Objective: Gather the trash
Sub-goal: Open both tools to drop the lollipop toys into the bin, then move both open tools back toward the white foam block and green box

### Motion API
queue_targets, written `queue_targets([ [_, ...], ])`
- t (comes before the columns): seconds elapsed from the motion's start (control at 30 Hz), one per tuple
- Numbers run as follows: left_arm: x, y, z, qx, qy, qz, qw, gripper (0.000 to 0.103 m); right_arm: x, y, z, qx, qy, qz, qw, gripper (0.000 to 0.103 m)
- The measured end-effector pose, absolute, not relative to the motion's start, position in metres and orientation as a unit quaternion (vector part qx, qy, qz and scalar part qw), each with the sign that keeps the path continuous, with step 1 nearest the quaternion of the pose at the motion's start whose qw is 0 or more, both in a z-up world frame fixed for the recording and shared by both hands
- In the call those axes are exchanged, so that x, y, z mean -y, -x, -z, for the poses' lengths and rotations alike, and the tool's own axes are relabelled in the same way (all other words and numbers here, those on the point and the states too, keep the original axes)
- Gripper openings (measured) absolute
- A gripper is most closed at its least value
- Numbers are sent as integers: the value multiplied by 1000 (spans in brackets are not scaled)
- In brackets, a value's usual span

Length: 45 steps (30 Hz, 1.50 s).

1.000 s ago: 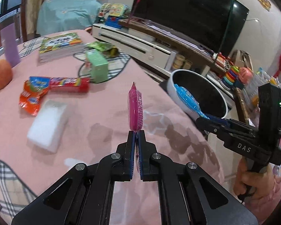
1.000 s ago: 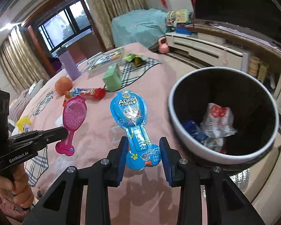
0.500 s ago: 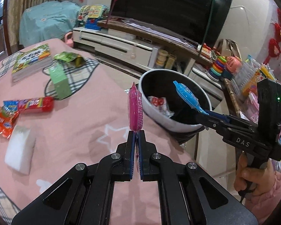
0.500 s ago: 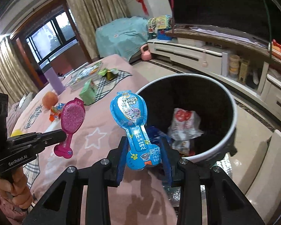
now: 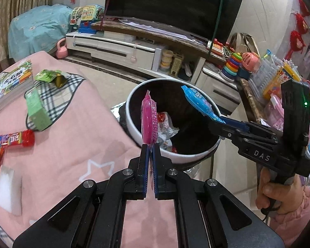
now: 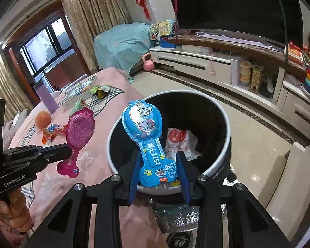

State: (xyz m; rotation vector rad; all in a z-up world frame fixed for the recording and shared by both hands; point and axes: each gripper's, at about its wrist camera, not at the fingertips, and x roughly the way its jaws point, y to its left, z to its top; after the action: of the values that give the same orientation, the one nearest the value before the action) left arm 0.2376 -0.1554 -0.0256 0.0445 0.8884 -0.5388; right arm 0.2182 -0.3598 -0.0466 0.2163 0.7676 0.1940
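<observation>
Tools tilt downward at the bin (image 6: 227,122), left tool (image 5: 150,150) gripping pink wrapper (image 5: 148,119), right tool (image 6: 158,172) blue wrapper (image 6: 143,124).

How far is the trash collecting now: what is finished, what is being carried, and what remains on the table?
Done: some wrappers already lie inside the bin. In hand: the left tool is shut on a pink packet, and the right tool grips a blue packet, both over or near the bin's rim, not dropped yet. Left: the red wrappers, the green box and the green foil wrapper on the table.
</observation>
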Motion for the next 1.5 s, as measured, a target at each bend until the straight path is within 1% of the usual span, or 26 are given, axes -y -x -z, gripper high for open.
queue_targets([
  [0.53, 188, -264, 27, -429, -40, 264, 863, 3, 377, -236, 52, -388, -103, -80, 912, 35],
  [0.97, 196, -279, 35, -443, -33, 266, 855, 3, 379, -254, 58, -402, -98, -77, 907, 36],
  [1.03, 195, -280, 36, -445, -28, 266, 855, 8, 380, -255, 59, -404, -99, -76, 906, 37],
  [1.07, 194, -281, 37, -447, -25, 267, 853, 16, 380, -256, 59, -405, -100, -76, 906, 38],
  [1.1, 192, -280, 37, -447, -23, 265, 854, 28, 381, -256, 59, -404, -102, -76, 906, 39],
  [1.13, 189, -279, 36, -444, -22, 261, 857, 34, 381, -256, 59, -404, -106, -77, 905, 39],
  [1.17, 188, -278, 36, -441, -21, 258, 859, 41, 382, -257, 60, -403, -109, -77, 905, 44],
  [1.2, 185, -276, 35, -438, -20, 256, 862, 43, 383, -256, 59, -401, -113, -76, 906, 49],
  [1.27, 179, -273, 35, -435, -16, 253, 864, 45, 383, -254, 57, -396, -118, -76, 907, 53],
  [1.33, 169, -268, 36, -434, -10, 244, 867, 50, 382, -250, 55, -392, -125, -79, 908, 58],
  [1.4, 158, -263, 37, -433, -4, 233, 871, 54, 378, -246, 52, -385, -130, -82, 910, 66],
  [1.43, 153, -261, 38, -433, 0, 229, 872, 55, 375, -244, 50, -381, -133, -85, 911, 69],
  [1.5, 140, -256, 41, -434, 8, 218, 874, 56, 368, -240, 48, -374, -139, -91, 912, 81],
])
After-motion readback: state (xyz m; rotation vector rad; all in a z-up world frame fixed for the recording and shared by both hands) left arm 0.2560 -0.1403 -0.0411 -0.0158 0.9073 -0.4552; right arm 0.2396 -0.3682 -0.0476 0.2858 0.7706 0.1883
